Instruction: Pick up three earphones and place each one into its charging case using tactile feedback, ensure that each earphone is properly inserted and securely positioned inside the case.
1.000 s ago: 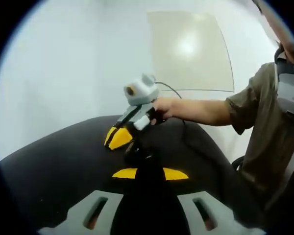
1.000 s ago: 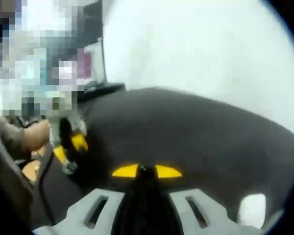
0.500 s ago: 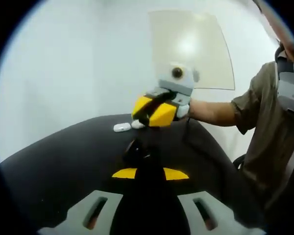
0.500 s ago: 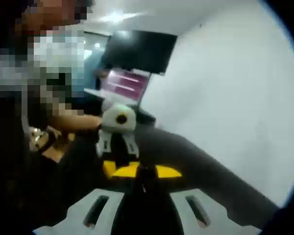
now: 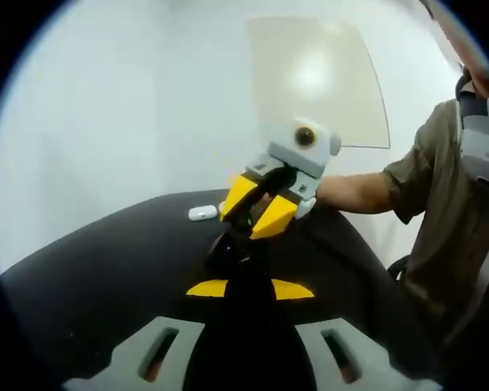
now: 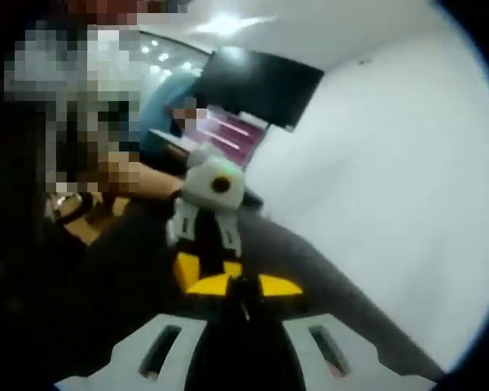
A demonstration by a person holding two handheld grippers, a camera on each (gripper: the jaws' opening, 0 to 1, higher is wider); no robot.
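Since half a second ago, the right gripper has been lowered slightly toward the left gripper. A dark item is pinched between its near-closed jaws. The left jaws are seen closed. A white earphone case is left on the black worktop at ten o'clock.

White room, black table

A pale panel hangs upper right; a dark screen sits top centre.

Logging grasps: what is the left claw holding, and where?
The left claw seems clamped on a dark object by its near end; what it is cannot be told.
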